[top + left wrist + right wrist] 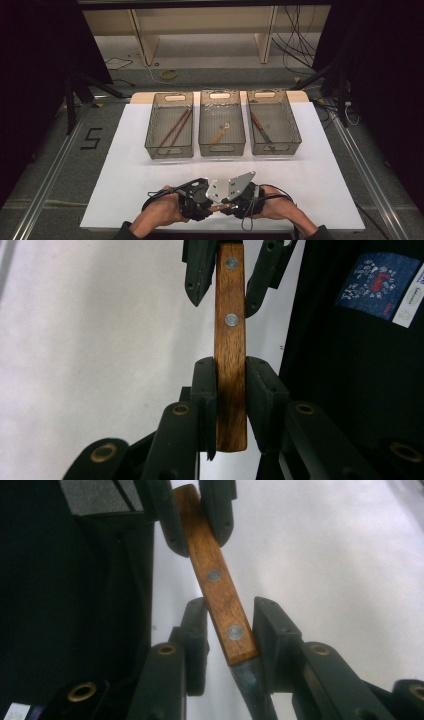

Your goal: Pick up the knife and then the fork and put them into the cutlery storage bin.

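A knife with a riveted wooden handle (220,206) hangs level between my two grippers, just above the white table's front edge. My left gripper (212,207) is shut on the butt end of the handle (230,340), with both pads of the left gripper (231,365) pressed flat on the wood. My right gripper (228,205) faces it from the other side. In the right gripper view its jaws (230,605) straddle the handle (215,580) where the dark blade (247,680) begins. One pad touches the wood and a gap shows at the other.
Three wire-mesh baskets stand in a row at the table's far side. The left basket (150,145) holds two long wooden-handled tools, the middle basket (222,148) a small wooden-handled utensil, and the right basket (296,136) another knife. White table surface (150,185) lies between the baskets and my hands.
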A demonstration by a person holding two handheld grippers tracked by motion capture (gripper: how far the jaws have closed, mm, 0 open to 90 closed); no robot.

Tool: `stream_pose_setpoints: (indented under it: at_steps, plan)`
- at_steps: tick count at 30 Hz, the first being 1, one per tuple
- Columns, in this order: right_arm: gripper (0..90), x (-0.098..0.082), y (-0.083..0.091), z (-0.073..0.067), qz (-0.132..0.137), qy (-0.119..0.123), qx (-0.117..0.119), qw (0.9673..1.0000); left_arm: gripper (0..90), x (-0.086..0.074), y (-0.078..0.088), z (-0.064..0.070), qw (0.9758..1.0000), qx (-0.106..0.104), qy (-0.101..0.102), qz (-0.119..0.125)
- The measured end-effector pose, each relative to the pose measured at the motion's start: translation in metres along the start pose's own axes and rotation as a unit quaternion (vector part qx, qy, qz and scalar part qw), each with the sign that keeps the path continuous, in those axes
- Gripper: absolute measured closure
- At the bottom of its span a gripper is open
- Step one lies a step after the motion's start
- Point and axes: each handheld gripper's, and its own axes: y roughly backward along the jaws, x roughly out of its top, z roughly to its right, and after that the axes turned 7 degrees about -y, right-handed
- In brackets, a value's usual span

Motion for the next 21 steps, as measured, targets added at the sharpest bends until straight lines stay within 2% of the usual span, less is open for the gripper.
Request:
stream_pose_setpoints:
  at_steps: [2,6,8,11,14,15,18,21]
  plan:
    - [70.6,0.000,0.000,-0.001,-0.002,0.006,0.001,1.0000,74.8,-0.001,0.000,-0.001,1.0000,-0.003,-0.006,0.001]
    - [75.3,-0.001,-0.002,-0.004,-0.011,0.024,0.000,0.9997,72.8,-0.002,0.001,-0.002,0.9999,-0.002,-0.005,0.010]
    - [76.7,0.000,-0.005,-0.006,-0.019,0.024,-0.006,0.9995,71.9,-0.003,0.003,-0.005,0.9998,0.005,0.004,0.021]
    - [77.6,0.000,-0.007,-0.008,-0.021,0.023,-0.007,0.9995,71.8,-0.006,0.006,-0.008,0.9994,-0.004,0.014,0.032]
    - [77.8,0.001,-0.007,-0.009,-0.027,0.029,-0.007,0.9992,71.6,-0.007,0.004,-0.009,0.9993,-0.008,0.015,0.032]
    - [77.8,0.001,-0.008,-0.009,-0.029,0.030,-0.008,0.9991,70.8,-0.006,0.003,-0.009,0.9993,-0.003,0.017,0.031]
    - [77.8,0.001,-0.007,-0.007,-0.026,0.026,-0.014,0.9992,58.4,-0.008,0.006,-0.012,0.9986,0.013,0.032,0.039]
    - [77.8,0.000,-0.003,-0.005,-0.023,0.015,-0.021,0.9994,46.9,-0.013,0.013,-0.016,0.9963,0.027,0.056,0.058]
